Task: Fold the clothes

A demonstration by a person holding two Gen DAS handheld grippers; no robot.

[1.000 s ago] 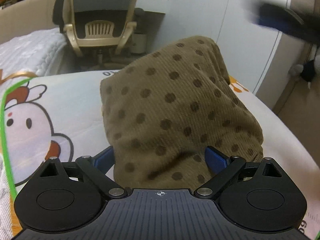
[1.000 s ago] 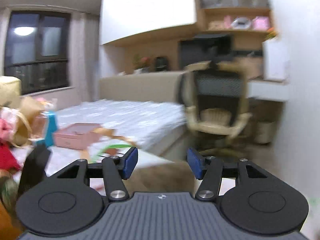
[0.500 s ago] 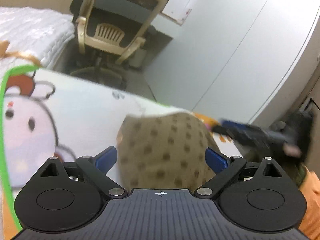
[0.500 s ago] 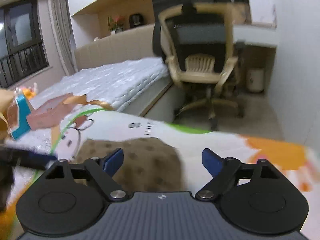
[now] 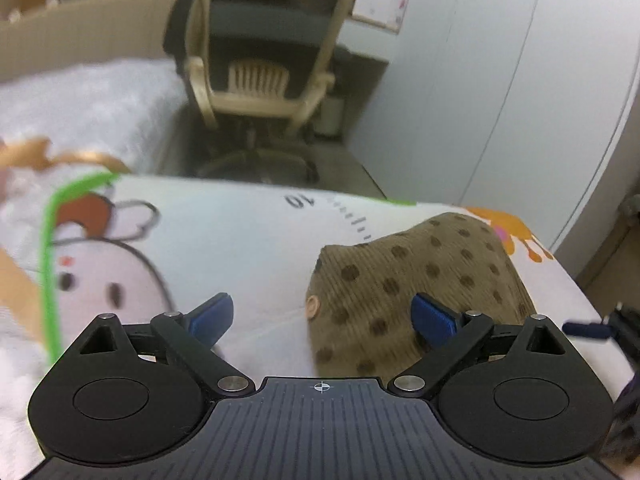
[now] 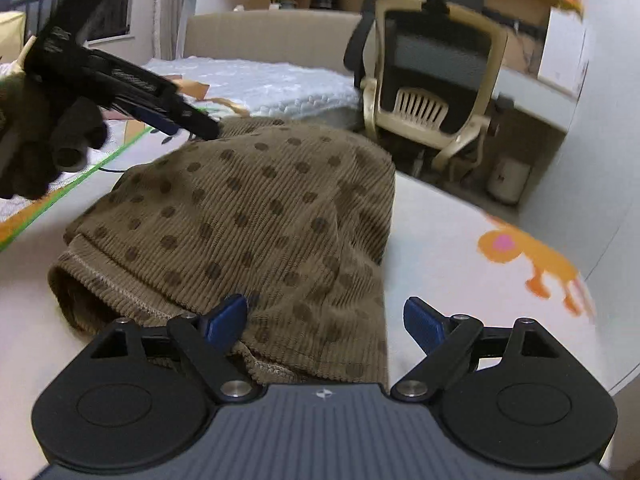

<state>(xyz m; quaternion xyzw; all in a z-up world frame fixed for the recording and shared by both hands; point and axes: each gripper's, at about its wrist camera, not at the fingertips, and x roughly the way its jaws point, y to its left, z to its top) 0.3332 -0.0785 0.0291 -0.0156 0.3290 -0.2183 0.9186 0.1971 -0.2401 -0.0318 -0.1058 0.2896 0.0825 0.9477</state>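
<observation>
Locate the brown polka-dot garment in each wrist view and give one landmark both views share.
Left wrist: brown polka-dot garment at lower right, partly behind the right fingertip.
Right wrist: it fills the centre and left, hem nearest the camera.
Shared landmark: beige office chair beyond the mat.

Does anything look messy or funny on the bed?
Yes. The brown dotted garment is not folded flat: it sits in a humped, rumpled heap on the cartoon-print sheet, with a stitched hem curling open at its near left corner. Both the left gripper and the right gripper are open, holding nothing.
</observation>
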